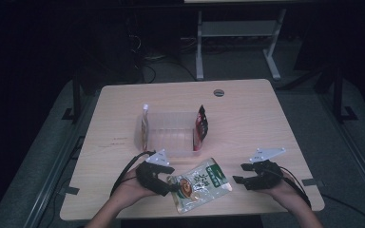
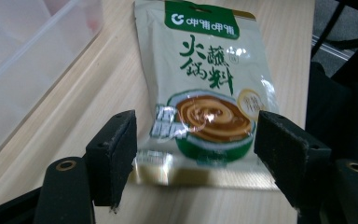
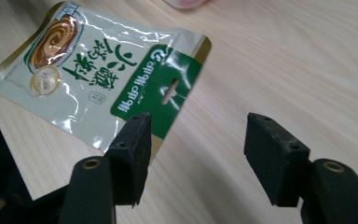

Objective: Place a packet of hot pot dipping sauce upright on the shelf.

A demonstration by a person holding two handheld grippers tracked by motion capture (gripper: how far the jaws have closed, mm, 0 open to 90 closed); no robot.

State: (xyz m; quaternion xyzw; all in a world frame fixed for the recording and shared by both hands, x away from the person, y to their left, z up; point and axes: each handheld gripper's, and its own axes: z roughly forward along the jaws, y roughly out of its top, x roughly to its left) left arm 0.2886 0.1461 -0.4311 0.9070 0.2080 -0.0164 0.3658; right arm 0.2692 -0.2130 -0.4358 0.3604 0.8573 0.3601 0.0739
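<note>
A pale green sauce pouch [image 1: 199, 185] with a brown swirl picture lies flat near the table's front edge. In the left gripper view the pouch [image 2: 205, 93] has its bottom edge between the pads. My left gripper [image 1: 169, 188] [image 2: 196, 154] is at that end, open, with its pads on either side of the edge and not pressing. To the right of the pouch's green header [image 3: 154, 88], my right gripper [image 1: 237, 180] [image 3: 196, 149] is open over bare wood, its left pad just beside the header's corner.
A clear plastic bin [image 1: 168, 153] [image 2: 18, 60] stands behind the pouch at mid table. One pale pouch [image 1: 145, 126] stands upright at its left wall and a red one [image 1: 200, 126] at its right wall. A round grommet [image 1: 218, 92] sits near the far edge.
</note>
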